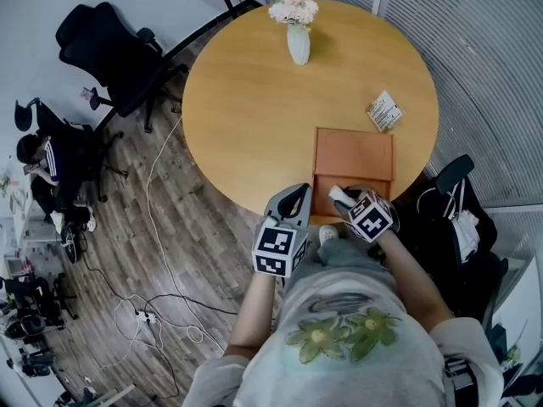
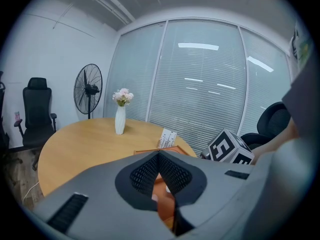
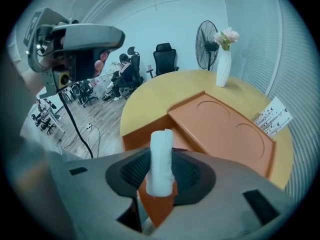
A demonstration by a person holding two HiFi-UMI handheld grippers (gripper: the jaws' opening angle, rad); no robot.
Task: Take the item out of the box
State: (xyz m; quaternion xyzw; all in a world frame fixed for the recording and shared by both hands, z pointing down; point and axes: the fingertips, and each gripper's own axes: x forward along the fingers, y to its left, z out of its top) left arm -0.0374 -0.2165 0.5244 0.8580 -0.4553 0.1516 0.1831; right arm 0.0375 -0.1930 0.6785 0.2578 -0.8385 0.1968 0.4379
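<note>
The white roll (image 3: 161, 156) stood upright, clamped between the right gripper's (image 3: 161, 178) fingers. It seemed held just above the open orange box (image 3: 134, 134) below them, ready to come away. The left gripper (image 2: 159, 155), its fingers together and empty, hung beside the box.

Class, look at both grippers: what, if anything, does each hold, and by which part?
The right gripper grips a white roll by its lower half, upper end protruding. The left gripper holds nothing.

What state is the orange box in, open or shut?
Open: the box has its lid swung back onto the table, with the lid's recessed inner face up.
</note>
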